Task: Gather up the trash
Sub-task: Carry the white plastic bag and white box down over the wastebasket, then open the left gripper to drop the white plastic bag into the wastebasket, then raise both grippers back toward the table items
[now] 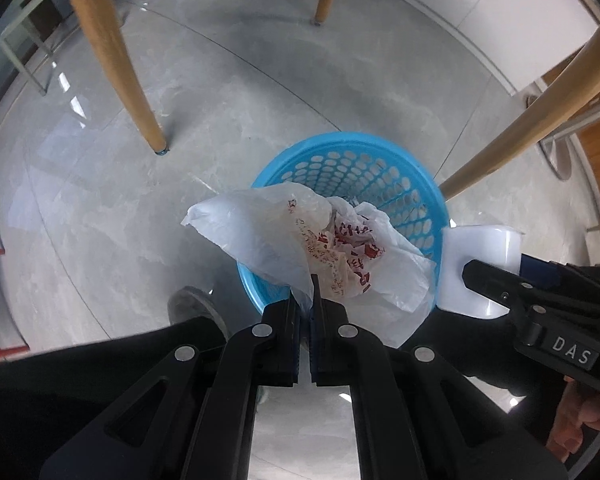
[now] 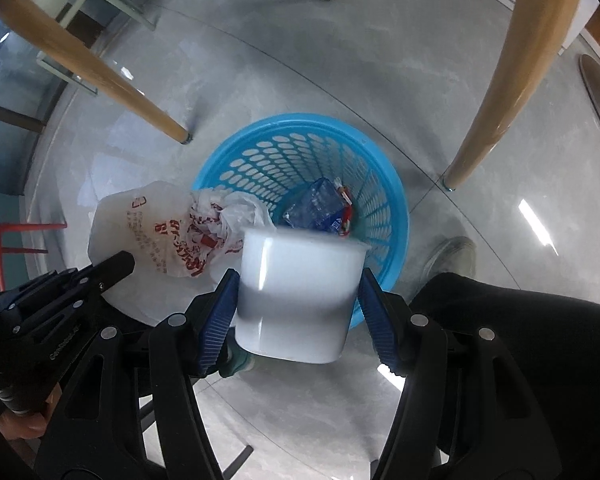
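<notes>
Plastic bag point(image 1: 320, 248), light and floppy, is hanging over the blue basket's point(image 1: 432, 184) near rim, my left gripper point(image 1: 305, 308) pinching its edge. My right gripper point(image 2: 298, 304) is squeezing the white cup's point(image 2: 296, 300) thin, crushable walls at mid-height.

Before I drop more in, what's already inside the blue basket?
A crushed clear plastic bottle with a red-and-blue label lies inside the blue basket. The white cup and plastic bag cover its near side, hiding anything below.

"DAS" on the right gripper point(image 1: 480, 276), red print on plastic bag point(image 1: 328, 248), seemingly unreadable
</notes>
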Tool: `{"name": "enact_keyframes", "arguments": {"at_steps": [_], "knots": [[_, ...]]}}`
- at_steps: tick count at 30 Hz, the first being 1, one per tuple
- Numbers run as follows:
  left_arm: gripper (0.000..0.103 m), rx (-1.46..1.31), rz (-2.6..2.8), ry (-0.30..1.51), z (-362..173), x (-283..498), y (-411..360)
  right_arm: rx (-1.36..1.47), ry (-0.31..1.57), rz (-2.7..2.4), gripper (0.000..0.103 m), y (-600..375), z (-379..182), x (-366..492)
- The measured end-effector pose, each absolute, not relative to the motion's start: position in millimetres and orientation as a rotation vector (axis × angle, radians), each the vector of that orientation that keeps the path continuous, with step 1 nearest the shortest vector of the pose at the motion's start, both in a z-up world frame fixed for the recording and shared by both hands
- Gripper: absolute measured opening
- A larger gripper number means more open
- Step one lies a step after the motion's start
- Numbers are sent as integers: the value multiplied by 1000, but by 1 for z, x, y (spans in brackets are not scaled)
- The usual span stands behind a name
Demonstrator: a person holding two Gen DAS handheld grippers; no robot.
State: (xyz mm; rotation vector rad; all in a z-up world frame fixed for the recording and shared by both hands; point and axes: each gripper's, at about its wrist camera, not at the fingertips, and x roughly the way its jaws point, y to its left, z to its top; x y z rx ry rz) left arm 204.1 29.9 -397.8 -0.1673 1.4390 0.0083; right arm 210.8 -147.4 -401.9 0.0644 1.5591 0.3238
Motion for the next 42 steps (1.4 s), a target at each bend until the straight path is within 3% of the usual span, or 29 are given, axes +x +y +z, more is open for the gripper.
{"name": "enact_keyframes", "arguments": {"at_steps": [16, 18, 20, 23, 36, 42], "knots": [[3, -158, -60, 1472, -419, 225, 23, 53, 1625, 252, 56, -142, -439, 233], [8, -196, -74, 1482, -421, 226, 24, 53, 1626, 255, 57, -141, -439, 233], [32, -226, -84, 1486, -422, 228, 26, 53, 1628, 255, 58, -141, -440, 233], [33, -221, -69, 1475, -419, 228, 28, 65, 1638, 249, 65, -144, -442, 234], [35, -239, 26, 1458, -392, 210, 46, 43, 1616, 288, 65, -144, -418, 217], [44, -222, 41, 1416, -362, 190, 49, -4, 1581, 332, 66, -140, -394, 200]]}}
